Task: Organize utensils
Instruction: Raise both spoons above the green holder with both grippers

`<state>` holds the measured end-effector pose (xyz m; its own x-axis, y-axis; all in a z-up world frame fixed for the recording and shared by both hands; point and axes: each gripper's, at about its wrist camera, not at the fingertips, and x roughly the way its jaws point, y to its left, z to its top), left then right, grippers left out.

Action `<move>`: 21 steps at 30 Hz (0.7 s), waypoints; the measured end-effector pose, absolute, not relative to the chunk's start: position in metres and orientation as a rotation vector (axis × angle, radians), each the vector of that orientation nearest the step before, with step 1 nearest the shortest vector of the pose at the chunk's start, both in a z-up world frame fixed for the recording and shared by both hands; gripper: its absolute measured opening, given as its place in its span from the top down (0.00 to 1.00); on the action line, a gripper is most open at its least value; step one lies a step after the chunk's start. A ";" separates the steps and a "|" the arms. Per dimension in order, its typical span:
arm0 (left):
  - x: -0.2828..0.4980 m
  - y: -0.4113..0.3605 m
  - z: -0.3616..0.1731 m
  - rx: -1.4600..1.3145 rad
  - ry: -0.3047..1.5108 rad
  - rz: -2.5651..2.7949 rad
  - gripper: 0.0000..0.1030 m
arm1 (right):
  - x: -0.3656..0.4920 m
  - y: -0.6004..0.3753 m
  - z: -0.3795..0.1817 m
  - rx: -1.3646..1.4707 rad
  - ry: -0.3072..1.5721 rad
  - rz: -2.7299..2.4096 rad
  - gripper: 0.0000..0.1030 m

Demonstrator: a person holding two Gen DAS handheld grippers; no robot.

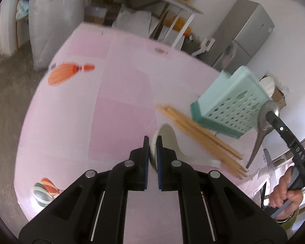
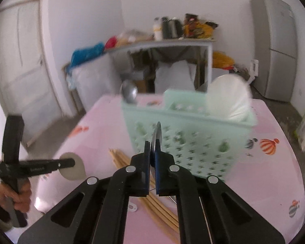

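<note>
We have two spoons in hand. The metal spoon (image 2: pixel 157 135) is pinched edge-on between the pads of the right tool (image 2: pixel 152 152), its bowl standing up just ahead of the tips. The white ceramic spoon (image 1: pixel 168 142) is pinched at its bowl by the left tool (image 1: pixel 153 148), and its handle runs off to the right of that tool.

Just ahead of the right tool stands the mint green utensil basket (image 2: pixel 193 142), with a white ladle-like piece (image 2: pixel 227 99) in its right compartment and another metal spoon (image 2: pixel 129 92) at its left end. The wooden chopsticks (image 2: pixel 136 174) lie on the pink tabletop (image 2: pixel 264 172) under and to the left of this tool.

We judge the step is to carry the metal spoon to the basket. To do it well, we should lift it above the rim, turn the handle down, and release only when it is inside a compartment. The left tool should stay aside, so the two do not meet.
</note>
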<state>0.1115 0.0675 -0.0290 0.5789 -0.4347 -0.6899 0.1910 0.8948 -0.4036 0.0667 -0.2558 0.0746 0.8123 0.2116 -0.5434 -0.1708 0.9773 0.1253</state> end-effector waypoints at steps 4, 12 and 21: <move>0.103 0.062 -0.003 -0.275 0.796 -0.391 0.95 | 0.049 -0.288 0.093 0.170 0.521 0.164 0.96; 0.088 0.049 0.047 -0.251 0.660 -0.455 0.95 | 0.021 -0.343 0.114 0.333 0.419 0.126 0.96; 0.076 0.042 0.088 -0.263 0.557 -0.509 0.95 | 0.000 -0.376 0.117 0.470 0.353 0.155 0.96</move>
<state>0.0756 0.0418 0.0881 0.7299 -0.5261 -0.4364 0.3870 0.8443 -0.3706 -0.0004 -0.3760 0.1169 0.9279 0.2263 -0.2962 -0.0655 0.8813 0.4680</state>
